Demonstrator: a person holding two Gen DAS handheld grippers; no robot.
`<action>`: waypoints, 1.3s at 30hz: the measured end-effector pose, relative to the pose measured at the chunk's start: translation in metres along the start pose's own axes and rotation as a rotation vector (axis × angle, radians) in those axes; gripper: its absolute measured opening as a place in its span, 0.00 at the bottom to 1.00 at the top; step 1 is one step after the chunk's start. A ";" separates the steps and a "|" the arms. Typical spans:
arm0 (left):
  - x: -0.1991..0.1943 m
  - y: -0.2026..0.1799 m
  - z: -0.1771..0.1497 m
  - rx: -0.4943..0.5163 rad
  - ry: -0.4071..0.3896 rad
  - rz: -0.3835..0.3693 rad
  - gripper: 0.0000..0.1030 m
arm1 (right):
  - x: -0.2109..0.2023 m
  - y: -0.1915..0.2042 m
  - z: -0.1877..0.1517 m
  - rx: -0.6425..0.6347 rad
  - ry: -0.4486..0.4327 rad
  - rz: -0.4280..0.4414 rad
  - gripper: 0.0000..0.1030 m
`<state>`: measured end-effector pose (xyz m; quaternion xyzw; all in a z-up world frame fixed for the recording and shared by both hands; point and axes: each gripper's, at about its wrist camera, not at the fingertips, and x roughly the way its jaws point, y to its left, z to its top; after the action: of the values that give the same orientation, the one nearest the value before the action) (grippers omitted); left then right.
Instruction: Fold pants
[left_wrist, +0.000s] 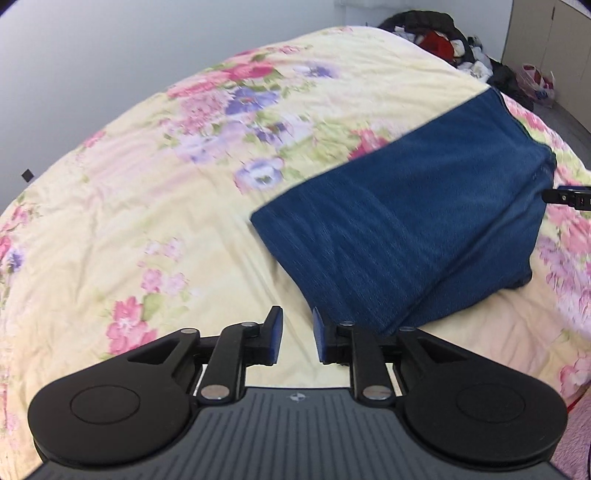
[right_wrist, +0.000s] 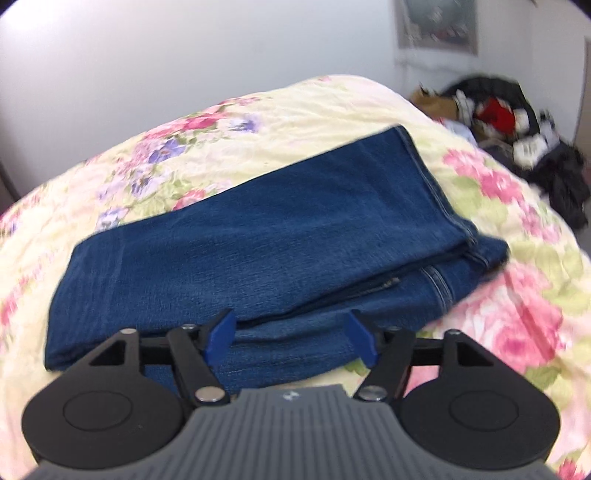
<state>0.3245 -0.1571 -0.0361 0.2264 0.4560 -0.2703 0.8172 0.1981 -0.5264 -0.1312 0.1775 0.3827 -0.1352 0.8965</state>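
Note:
Dark blue jeans (left_wrist: 406, 229) lie folded in a flat stack on the floral bedspread (left_wrist: 147, 206). My left gripper (left_wrist: 297, 334) hovers above the bed beside the near left corner of the jeans, open with only a narrow gap and nothing between its blue pads. A tip of the other gripper (left_wrist: 570, 195) pokes in at the right edge. In the right wrist view the folded jeans (right_wrist: 258, 236) fill the middle, layered edges facing me. My right gripper (right_wrist: 290, 334) stands wide open just above the near edge of the jeans, holding nothing.
A heap of dark, red and white clothes (right_wrist: 509, 129) lies beyond the far right corner of the bed (right_wrist: 517, 295). A pale wall (left_wrist: 110, 55) runs behind the bed. A cabinet (left_wrist: 546, 37) and a small bag (left_wrist: 539, 81) stand at the far right.

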 end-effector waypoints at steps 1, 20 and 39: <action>-0.005 0.003 0.005 -0.003 -0.009 0.006 0.27 | -0.002 -0.008 0.003 0.043 0.006 0.008 0.65; 0.070 -0.028 0.091 -0.258 -0.134 -0.129 0.39 | 0.006 -0.152 -0.002 0.689 -0.084 0.140 0.69; 0.174 -0.101 0.108 -0.185 -0.166 -0.244 0.38 | 0.080 -0.198 -0.008 0.845 -0.181 0.251 0.34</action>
<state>0.4031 -0.3404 -0.1472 0.0701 0.4339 -0.3423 0.8305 0.1716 -0.7100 -0.2371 0.5604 0.1893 -0.1849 0.7848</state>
